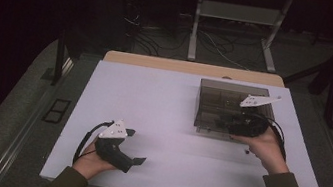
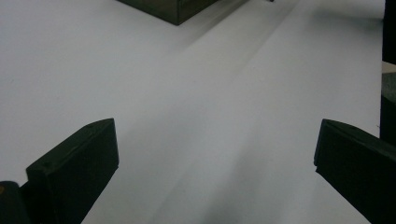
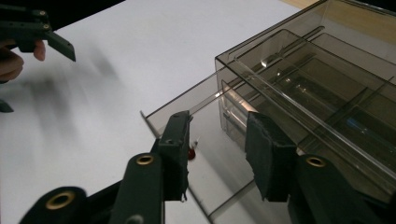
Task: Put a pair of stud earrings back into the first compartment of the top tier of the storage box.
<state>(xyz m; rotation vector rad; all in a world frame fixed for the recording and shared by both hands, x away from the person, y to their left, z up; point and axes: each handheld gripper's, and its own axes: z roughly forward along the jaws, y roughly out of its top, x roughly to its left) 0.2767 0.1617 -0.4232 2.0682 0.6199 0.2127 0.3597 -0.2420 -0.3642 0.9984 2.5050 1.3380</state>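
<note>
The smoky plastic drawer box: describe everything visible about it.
The smoky plastic drawer box is a see-through, grey-tinted case that sits flat on the right far part of the white table. Inner dividers show through its walls. A shallow drawer is pulled partly out towards the person. The right gripper straddles the drawer's front wall, its fingers apart.

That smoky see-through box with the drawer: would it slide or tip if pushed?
The box looks like thin rigid plastic, so probably light. Its flat base on the smooth white table suggests sliding rather than tipping. The glossy drawer, pulled partly out, may feel slippery.
</note>
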